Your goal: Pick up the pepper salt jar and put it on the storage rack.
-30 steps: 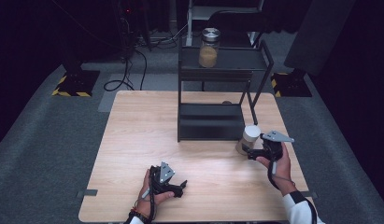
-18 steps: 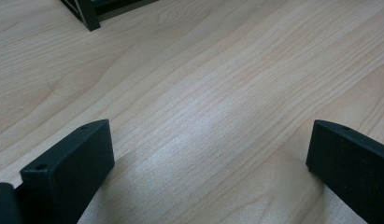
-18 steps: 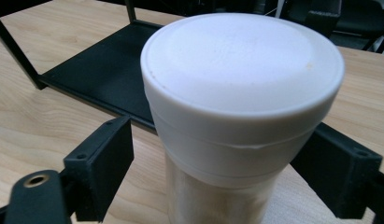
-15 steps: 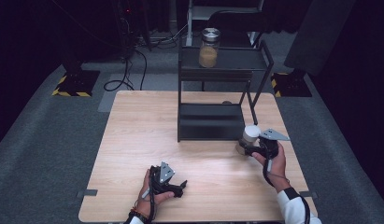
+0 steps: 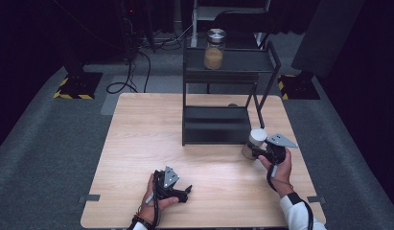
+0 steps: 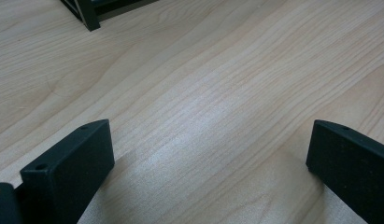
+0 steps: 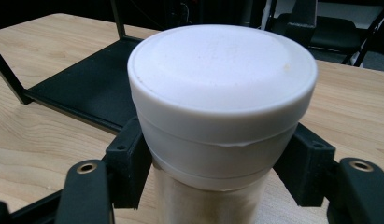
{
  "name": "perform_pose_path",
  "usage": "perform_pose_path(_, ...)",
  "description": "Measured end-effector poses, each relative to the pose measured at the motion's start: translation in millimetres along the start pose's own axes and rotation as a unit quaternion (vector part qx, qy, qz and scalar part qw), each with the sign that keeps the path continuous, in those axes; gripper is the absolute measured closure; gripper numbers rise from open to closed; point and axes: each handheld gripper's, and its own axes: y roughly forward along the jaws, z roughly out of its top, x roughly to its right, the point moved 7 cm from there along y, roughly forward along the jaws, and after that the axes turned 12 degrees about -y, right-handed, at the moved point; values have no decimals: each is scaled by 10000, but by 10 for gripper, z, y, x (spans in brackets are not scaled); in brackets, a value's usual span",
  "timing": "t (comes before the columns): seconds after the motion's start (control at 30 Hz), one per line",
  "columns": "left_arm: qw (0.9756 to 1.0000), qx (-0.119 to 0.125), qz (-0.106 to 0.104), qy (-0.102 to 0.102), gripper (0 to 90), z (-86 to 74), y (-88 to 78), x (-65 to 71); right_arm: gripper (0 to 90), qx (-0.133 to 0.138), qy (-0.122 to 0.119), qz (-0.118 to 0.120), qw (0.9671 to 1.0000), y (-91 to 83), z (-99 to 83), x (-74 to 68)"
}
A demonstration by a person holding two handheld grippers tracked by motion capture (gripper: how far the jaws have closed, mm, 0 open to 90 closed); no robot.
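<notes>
The jar (image 5: pixel 252 143) stands on the table (image 5: pixel 137 143) just beside the rack's (image 5: pixel 216 125) front right corner. The right gripper (image 5: pixel 256 151) has just closed its jaws and now pinches the jar right under its white lid (image 7: pixel 222 70). It is probably glass: stiff, smooth, breakable and, filled, fairly heavy, so this grip under the lid's rim seems safest. The left gripper (image 5: pixel 185 191) rests near the rack's front, jaws spread over bare wood.

jar lid (image 7: pixel 222 65): white
table (image 5: pixel 151 143): pale wood grain
shelf rack (image 5: pixel 216 124): black
floor markers (image 5: pixel 72 95): yellow-black stripes
far jar (image 5: pixel 214 48): tan contents, silver lid
</notes>
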Motion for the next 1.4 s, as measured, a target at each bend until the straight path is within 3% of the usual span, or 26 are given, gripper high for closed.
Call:
perform_pose_path(0.3, 10000, -2, -6, 1, 7, 0, 0, -1, 344, 33, 120, -5, 9999, -41, 0, -12)
perform_pose_path(0.53, 10000, 0, -7, 1, 7, 0, 1, -1, 344, 105, 112, -113, 9998, -156, 160, -17)
perform_pose_path(0.83, 10000, 1, -7, 4, 7, 0, 1, -1, 344, 148, 86, -277, 9995, -317, 493, -11)
perform_pose_path(1.4, 10000, -3, -6, 5, 7, 1, 0, 0, 345, 280, 54, -346, 9990, -539, 1271, 119)
